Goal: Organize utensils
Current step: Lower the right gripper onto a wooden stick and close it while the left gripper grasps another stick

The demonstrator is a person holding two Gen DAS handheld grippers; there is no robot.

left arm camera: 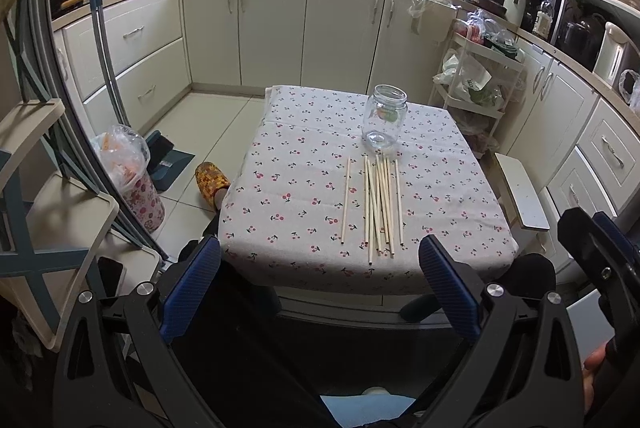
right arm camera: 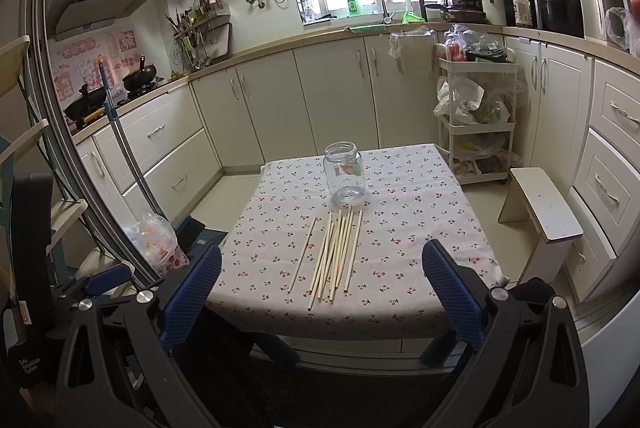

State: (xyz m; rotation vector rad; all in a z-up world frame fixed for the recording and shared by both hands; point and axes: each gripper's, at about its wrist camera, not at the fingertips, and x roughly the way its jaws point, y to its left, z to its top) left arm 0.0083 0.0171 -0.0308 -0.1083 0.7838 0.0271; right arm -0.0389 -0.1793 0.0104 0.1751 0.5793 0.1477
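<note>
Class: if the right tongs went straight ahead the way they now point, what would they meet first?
Probably the near ends of the chopsticks on the cherry-print tablecloth, with the glass jar beyond. The right tongs are open; depth is uncertain.

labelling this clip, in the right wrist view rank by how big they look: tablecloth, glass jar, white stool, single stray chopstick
1. tablecloth, by far the largest.
2. white stool.
3. glass jar, though it sits farther from the camera than the stool, so that order is unsure.
4. stray chopstick, long but thinnest.
</note>
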